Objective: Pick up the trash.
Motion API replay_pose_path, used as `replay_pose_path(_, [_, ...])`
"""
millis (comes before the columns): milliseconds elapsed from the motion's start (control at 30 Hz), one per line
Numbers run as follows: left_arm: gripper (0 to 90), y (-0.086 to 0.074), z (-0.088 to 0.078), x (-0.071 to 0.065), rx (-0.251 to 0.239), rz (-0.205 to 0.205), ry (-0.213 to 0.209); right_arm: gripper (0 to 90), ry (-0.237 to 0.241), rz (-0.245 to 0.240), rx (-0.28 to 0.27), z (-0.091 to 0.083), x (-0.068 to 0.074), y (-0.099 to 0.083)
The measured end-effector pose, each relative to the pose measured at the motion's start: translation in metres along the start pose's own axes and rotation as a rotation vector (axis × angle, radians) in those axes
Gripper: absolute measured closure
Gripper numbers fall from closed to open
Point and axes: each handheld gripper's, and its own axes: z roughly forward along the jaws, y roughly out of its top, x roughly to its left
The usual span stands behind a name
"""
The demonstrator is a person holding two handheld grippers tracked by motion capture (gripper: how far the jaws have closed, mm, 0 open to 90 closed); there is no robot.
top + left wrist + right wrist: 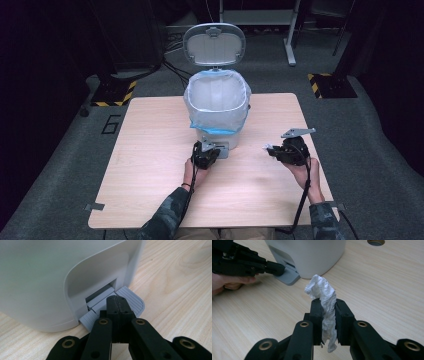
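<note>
left gripper (117, 300): low, jaws together on bin pedal (132, 301) | right gripper (328, 305): raised above table, jaws clamp crumpled tissue (323, 293)

A small white pedal bin (216, 125) stands upright on the far middle of the wooden table. Its round lid (214, 44) is tipped all the way up and back, so the bin is wide open. A thin see-through bag (216, 95) with a blue edge lines the inside and folds over the rim. At the bottom front of the bin a grey ribbed pedal (130, 301) sticks out, low on the table.

A scrunched-up white tissue (324, 305) is a long, wrinkly strip. It stands up on end, up off the table, off to the right of the bin and apart from it.
</note>
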Motion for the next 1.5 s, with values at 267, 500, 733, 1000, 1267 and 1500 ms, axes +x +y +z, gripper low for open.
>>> replay_pose_path(267, [89.9,0.000,0.000,0.001,0.000,-0.004,-0.005,78.6,0.018,-0.015,-0.010,-0.006,0.003,0.017])
replay_pose_path(500, [89.9,0.000,0.000,0.001,0.000,-0.007,-0.005,78.7,0.032,-0.019,-0.025,-0.011,0.005,0.029])
replay_pose_path(733, [90.0,0.000,0.000,0.001,0.000,-0.008,-0.008,78.8,0.048,-0.013,-0.038,-0.014,0.005,0.038])
replay_pose_path(1000, [90.0,0.000,0.000,0.001,0.000,-0.009,-0.008,78.9,0.063,-0.022,-0.046,-0.018,0.007,0.049])
replay_pose_path(1267, [89.9,0.000,0.000,0.002,0.001,-0.009,-0.009,79.0,0.068,-0.022,-0.053,-0.021,0.008,0.056])
replay_pose_path(1500, [89.9,0.000,0.000,0.002,0.001,-0.010,-0.010,79.1,0.079,-0.028,-0.054,-0.024,0.007,0.064])
